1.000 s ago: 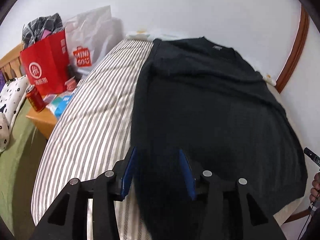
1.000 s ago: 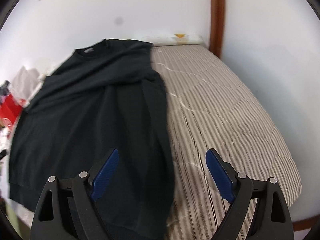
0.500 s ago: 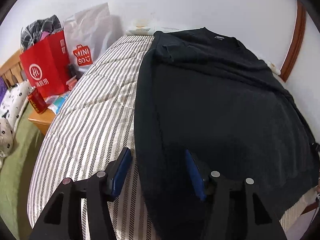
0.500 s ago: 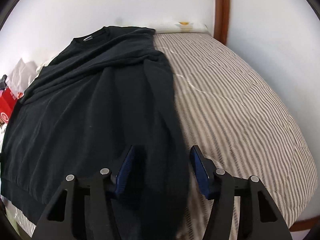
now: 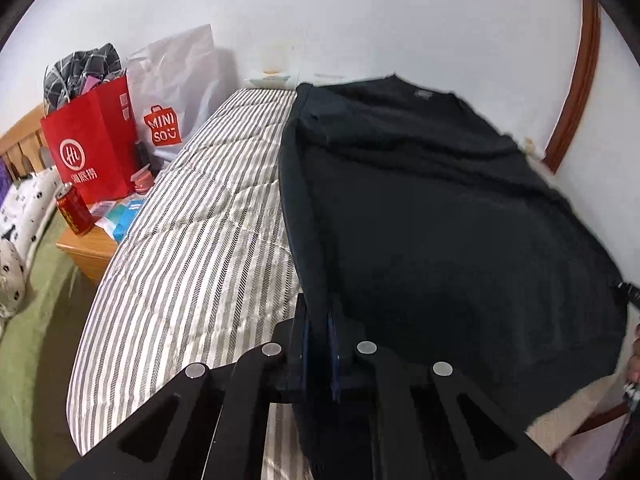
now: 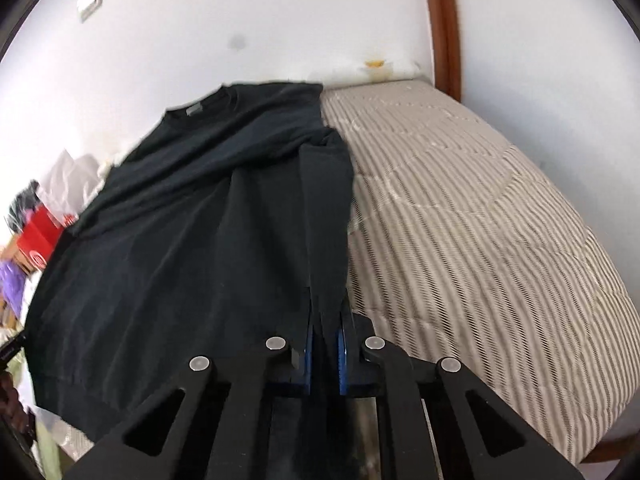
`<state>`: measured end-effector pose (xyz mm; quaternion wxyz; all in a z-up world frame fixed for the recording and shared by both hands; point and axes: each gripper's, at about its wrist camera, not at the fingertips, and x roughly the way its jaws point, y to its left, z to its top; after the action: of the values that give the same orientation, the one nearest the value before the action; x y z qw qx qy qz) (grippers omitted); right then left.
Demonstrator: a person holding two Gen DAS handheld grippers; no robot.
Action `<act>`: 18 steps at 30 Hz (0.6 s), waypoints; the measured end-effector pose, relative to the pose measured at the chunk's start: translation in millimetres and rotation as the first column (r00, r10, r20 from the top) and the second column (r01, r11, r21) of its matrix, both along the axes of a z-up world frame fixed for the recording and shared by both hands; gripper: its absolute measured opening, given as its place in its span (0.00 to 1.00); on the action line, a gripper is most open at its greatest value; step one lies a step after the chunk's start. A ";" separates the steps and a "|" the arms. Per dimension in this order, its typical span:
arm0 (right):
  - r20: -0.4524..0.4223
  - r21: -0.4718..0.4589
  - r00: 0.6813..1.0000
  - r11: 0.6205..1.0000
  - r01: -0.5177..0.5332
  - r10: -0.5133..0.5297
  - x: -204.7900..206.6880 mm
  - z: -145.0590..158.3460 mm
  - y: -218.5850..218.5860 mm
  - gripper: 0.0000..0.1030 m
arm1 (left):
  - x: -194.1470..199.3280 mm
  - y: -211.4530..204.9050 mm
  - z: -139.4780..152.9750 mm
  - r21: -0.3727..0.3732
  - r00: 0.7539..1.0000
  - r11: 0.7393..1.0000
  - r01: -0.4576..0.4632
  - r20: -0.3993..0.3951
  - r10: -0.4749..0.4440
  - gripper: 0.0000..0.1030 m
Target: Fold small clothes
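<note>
A black sweater (image 5: 440, 208) lies flat on the striped bed (image 5: 192, 248), its collar toward the far wall. In the left wrist view my left gripper (image 5: 318, 320) is shut on the sweater's near left edge, with black cloth pinched between the blue pads. In the right wrist view the sweater (image 6: 200, 232) spreads to the left, and my right gripper (image 6: 325, 332) is shut on its near right edge, where the folded sleeve (image 6: 326, 200) runs down. Both grips are near the hem.
Left of the bed a wooden nightstand (image 5: 86, 248) carries a red paper bag (image 5: 92, 148), a white Miniso bag (image 5: 176, 92), a red can (image 5: 74, 210) and small packets. A wall and a wooden door frame (image 6: 444, 24) bound the bed's far side. A hand (image 5: 634, 354) shows at the right edge.
Both grippers went from wide open over the sweater's side edges to shut on the cloth. Each moved in a little closer to its edge.
</note>
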<state>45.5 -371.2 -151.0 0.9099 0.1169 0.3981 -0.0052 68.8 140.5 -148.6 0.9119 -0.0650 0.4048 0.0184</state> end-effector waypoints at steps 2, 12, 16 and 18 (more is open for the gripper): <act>0.015 0.008 1.000 1.000 -0.012 0.012 -12.0 7.4 -4.6 0.08 | -9.8 1.3 8.1 -0.033 1.000 0.999 0.011 0.010 -0.010 0.07; 0.086 0.015 0.996 0.999 -0.039 0.037 -56.6 39.9 -13.6 0.08 | -47.2 -5.7 37.9 -0.060 0.991 0.994 0.088 0.108 -0.081 0.08; 0.116 0.047 0.993 0.998 -0.034 0.028 -48.1 51.3 -13.7 0.08 | -37.5 -2.2 51.6 -0.086 0.986 0.993 0.084 0.150 -0.071 0.08; 0.135 0.061 0.991 0.998 -0.033 0.025 -40.3 58.4 -15.3 0.08 | -32.3 -0.2 58.2 -0.090 0.983 0.993 0.082 0.172 -0.066 0.08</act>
<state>5.2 -386.5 -92.5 0.9304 0.1398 0.3378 0.0283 36.4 140.3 -90.4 0.9388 -0.0952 0.3286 -0.0407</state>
